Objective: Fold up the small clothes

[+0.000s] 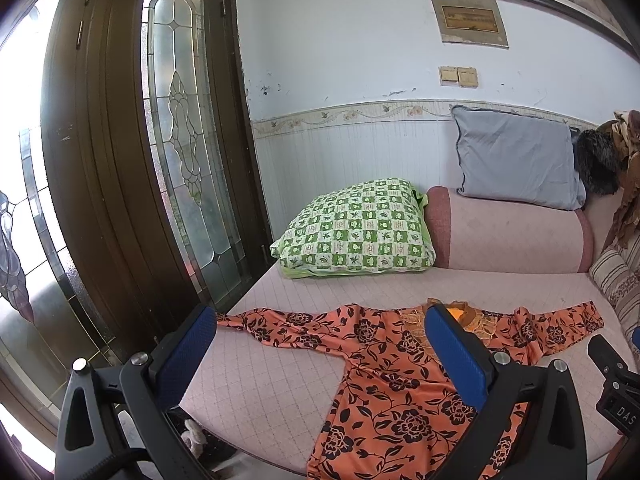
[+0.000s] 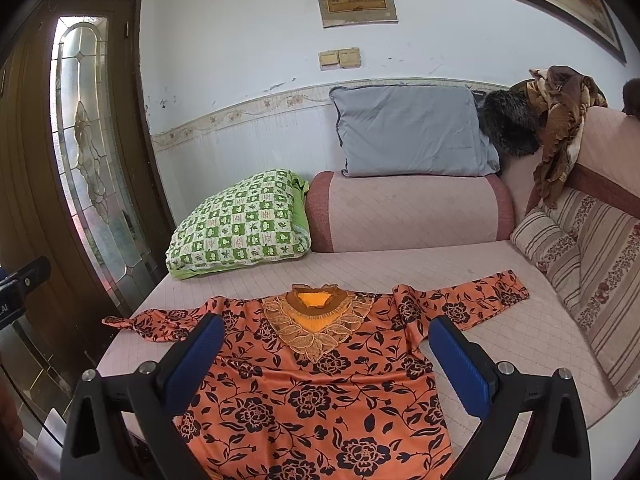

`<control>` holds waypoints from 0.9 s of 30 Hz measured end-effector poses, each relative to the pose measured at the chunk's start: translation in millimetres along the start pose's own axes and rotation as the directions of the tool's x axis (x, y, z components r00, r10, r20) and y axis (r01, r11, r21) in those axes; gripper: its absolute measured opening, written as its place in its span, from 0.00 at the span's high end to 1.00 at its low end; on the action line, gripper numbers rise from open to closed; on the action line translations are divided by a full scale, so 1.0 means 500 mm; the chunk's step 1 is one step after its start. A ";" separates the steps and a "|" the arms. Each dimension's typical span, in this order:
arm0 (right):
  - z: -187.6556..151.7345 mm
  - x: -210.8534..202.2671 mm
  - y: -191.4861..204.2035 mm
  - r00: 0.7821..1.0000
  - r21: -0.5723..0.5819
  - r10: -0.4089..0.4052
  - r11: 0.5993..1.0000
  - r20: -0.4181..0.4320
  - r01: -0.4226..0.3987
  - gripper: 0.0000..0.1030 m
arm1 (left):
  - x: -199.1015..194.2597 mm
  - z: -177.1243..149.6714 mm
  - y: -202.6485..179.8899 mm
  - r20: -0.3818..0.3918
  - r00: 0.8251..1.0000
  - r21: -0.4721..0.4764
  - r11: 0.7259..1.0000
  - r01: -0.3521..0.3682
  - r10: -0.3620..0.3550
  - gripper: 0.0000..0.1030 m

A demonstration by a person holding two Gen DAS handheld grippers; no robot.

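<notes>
The left gripper [image 1: 320, 354] and right gripper [image 2: 326, 354] both hover with fingers spread wide, gripping nothing, above the orange floral blouse [image 2: 320, 392] lying flat, sleeves outstretched, on the pink sofa bed [image 2: 400, 264].

The left wrist view is taken from low over the front left edge of the sofa seat [image 1: 280, 360], faced toward the wall and the wooden door [image 1: 120, 160], with the left tongs [image 1: 320, 356] framed wide apart in the foreground. The right wrist view is set further right, squared over the orange shirt [image 2: 320, 392], seen close between the right tongs [image 2: 324, 360]. Both views are aimed the same way. The shirt, the green checked pillow [image 2: 240, 224], the grey cushion [image 2: 412, 132] and the wall switches [image 2: 340, 59] are shared. Each rig is glimpsed at the other view's edge.
</notes>
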State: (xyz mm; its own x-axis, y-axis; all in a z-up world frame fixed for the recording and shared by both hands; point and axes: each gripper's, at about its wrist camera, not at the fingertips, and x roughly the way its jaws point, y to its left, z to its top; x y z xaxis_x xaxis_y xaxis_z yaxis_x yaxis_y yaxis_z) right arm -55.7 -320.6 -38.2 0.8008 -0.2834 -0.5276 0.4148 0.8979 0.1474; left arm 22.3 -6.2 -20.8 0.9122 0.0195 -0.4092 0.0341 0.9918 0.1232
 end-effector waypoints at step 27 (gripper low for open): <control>-0.003 0.022 -0.054 0.999 0.038 -0.034 0.999 -0.026 0.035 0.00 | 0.015 0.005 -0.044 -0.027 0.999 0.047 0.999 0.022 -0.020 0.00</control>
State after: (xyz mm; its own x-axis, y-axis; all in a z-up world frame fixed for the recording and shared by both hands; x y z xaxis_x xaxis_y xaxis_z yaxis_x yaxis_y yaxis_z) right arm -58.5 -347.5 -49.1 0.7750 -0.3046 -0.5536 0.4584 0.8741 0.1607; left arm 29.7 -28.3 -24.2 0.8998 0.0027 -0.4363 0.0730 0.9850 0.1565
